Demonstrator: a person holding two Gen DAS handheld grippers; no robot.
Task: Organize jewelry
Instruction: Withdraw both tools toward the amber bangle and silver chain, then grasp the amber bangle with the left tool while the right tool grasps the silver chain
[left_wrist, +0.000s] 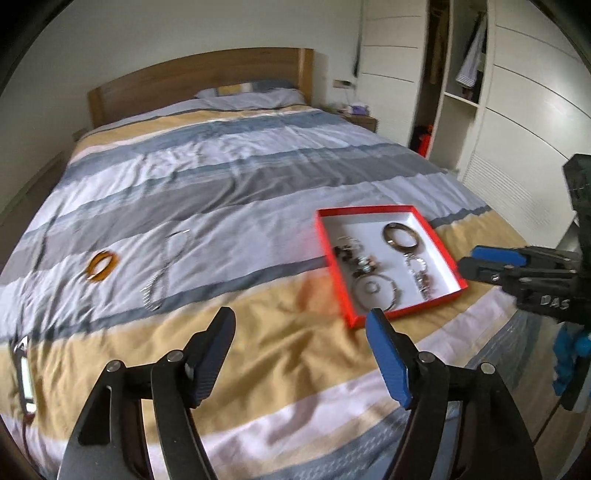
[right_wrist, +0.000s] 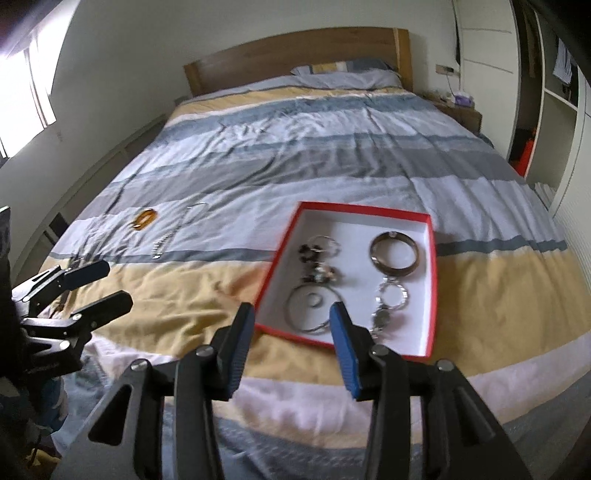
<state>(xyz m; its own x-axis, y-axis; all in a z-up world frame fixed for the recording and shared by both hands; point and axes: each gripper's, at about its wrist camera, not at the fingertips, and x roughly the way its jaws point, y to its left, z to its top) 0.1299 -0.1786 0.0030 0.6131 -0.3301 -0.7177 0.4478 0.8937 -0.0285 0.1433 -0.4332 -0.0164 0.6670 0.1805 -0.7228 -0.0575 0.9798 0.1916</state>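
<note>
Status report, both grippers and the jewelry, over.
Left gripper and right gripper open, empty. Amber bangle and chain outside red box. Nothing blocking.

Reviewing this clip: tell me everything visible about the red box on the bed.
The red box is a shallow rectangular tray, cardboard by its look, with red walls and a white floor, open with no lid seen. It lies flat on the striped duvet near the foot of the bed, turned slightly askew. Inside lie a dark bangle, a thin silver hoop, a silver link chain and a cluster of beaded pieces. Neither tool touches it; both hover open nearby.
</note>
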